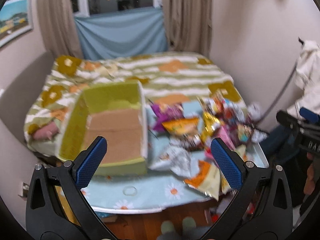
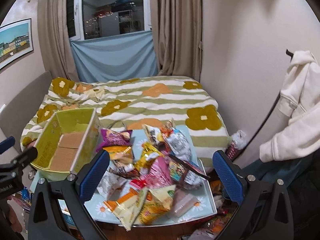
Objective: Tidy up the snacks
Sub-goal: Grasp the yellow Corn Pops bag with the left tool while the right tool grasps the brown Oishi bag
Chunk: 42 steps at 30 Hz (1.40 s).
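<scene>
Snack pile [image 2: 152, 170] lies heaped on the right half of the daisy-print table [image 1: 140, 196], reaching its right edge; the empty green box [image 1: 112, 128] sits on the left half, its right wall just beside the nearest packets. Right gripper [image 2: 161, 172] hovers with jaws wide and empty, the pile straight ahead between its fingers, so it looks the nearer hand for a first pick. Left gripper [image 1: 159, 162], jaws also wide and empty, straddles the box's right wall, pile off toward its right finger; any packet must travel leftward into the box
</scene>
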Available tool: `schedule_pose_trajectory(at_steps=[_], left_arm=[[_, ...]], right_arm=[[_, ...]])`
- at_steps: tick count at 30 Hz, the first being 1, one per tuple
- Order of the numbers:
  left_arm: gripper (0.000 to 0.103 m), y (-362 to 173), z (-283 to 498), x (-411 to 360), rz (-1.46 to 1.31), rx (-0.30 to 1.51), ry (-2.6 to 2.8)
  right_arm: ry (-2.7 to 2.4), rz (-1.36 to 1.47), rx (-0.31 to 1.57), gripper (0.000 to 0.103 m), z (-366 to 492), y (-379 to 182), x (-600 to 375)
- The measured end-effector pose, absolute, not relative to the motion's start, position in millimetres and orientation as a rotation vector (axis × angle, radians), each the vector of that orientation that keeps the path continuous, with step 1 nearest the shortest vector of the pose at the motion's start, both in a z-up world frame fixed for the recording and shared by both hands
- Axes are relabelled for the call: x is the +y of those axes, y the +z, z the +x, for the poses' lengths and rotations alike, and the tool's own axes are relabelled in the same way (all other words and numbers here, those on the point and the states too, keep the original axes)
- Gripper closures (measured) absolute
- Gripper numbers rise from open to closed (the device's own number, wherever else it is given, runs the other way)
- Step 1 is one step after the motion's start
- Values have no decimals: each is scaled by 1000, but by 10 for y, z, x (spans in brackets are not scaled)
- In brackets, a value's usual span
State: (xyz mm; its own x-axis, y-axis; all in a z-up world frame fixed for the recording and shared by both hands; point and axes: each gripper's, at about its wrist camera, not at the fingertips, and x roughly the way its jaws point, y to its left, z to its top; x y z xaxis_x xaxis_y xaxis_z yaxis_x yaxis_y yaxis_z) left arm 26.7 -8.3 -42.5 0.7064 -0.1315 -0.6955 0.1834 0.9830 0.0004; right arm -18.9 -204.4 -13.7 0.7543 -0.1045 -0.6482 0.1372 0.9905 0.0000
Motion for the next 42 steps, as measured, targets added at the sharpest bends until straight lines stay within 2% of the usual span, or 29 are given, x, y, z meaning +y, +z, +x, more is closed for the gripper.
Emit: schedule_pose_trajectory(at_steps=[4, 15, 26, 31, 33, 35, 37, 42], left_arm=[[0, -859, 306, -368, 115, 860, -229], [0, -1475, 397, -1375, 172, 988, -353], [0, -2096, 571, -2103, 229, 1070, -413], [17, -2293, 622, -2256, 241, 1125, -417], [18, -2330, 628, -2289, 247, 1128, -411], [24, -2317, 632, -2294, 252, 1118, -408], [33, -2307, 639, -2306, 252, 1116, -398], [40, -2299, 682, -2195, 226, 1127, -399]], right_arm=[[-149, 63, 761, 0, -211, -382, -2243], [-29, 105, 921, 0, -79, -1172, -3005], [173, 32, 932, 0, 335, -1604, -3399], [286, 31, 950, 0, 559, -1789, -3385], [315, 22, 948, 0, 628, -1837, -3352], [333, 12, 951, 0, 683, -1876, -3338], [349, 6, 953, 0, 713, -1906, -3327], [375, -15, 960, 1, 786, -1972, -3304]])
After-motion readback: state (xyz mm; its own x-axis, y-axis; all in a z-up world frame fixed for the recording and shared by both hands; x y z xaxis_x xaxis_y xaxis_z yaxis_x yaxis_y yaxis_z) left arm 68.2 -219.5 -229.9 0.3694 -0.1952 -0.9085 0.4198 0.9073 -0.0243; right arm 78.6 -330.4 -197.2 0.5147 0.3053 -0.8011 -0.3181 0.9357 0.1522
